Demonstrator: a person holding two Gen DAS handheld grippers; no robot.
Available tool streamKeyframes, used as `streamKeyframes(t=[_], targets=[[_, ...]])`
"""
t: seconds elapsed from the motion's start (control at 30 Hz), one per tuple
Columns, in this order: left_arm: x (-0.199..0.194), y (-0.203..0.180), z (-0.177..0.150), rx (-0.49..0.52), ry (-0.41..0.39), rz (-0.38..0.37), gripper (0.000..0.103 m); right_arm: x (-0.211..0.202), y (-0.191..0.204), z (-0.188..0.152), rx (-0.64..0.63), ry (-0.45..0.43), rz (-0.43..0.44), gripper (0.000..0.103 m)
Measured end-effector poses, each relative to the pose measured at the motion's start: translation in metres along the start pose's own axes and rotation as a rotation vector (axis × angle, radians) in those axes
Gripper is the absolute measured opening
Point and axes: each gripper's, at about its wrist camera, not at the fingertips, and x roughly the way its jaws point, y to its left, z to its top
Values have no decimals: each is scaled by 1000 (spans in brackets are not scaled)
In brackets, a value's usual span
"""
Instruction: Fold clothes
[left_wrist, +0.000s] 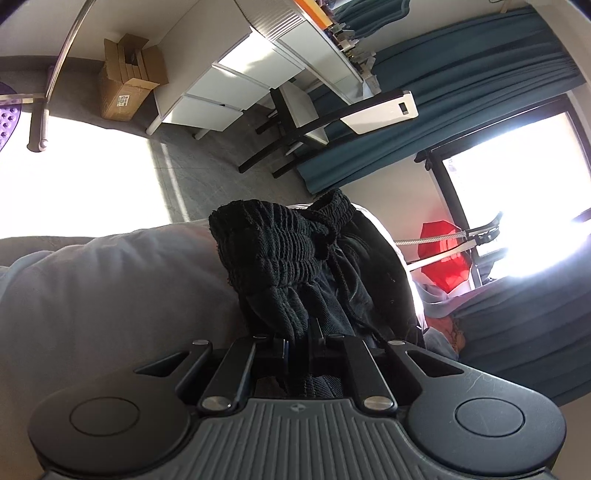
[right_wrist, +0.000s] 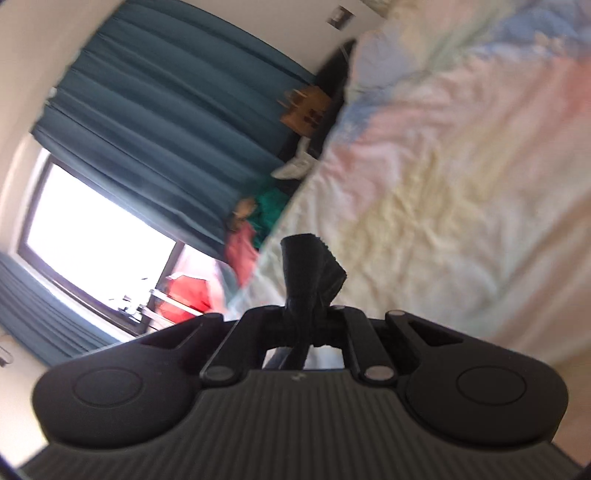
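Left tongs (left_wrist: 299, 341) were clamped on black pants (left_wrist: 295, 258) just below the ribbed elastic waistband (left_wrist: 266, 243), drawstring hanging alongside; the garment was bunched against a grey cushion (left_wrist: 110, 295). Right tongs (right_wrist: 308, 319) pinched a twisted fold of the same black fabric (right_wrist: 310, 269), held above the pastel bedsheet (right_wrist: 443, 184). Right view was blurred.

I am working in a home bedroom, judging by the bed (right_wrist: 461, 166) with its pastel sheet, the teal curtains (right_wrist: 166, 129) beside a bright window (right_wrist: 92, 240), a white desk (left_wrist: 258, 74) with drawers, and a cardboard box (left_wrist: 125, 81) on grey carpet.
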Motion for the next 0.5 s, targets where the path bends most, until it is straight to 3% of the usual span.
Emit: streamKeyframes(t=[0.07,0.2,0.37,0.47,0.5], targets=[[6,8,-4,17,19,39,9,7,-45,-19,53,61,-86,7],[10,6,-7,76,40,106,9,12,-87,-38,114,103,-116,7],[9,-9,-9,166,60,174,10,23,-62,-35,41,137,-200,8],[8,-18,-10,219,72,216,17,19,-45,-35,-12,148,-246,13],[8,-21,-10,237,76,230,25,14,-37,-35,-44,140,-244,16]])
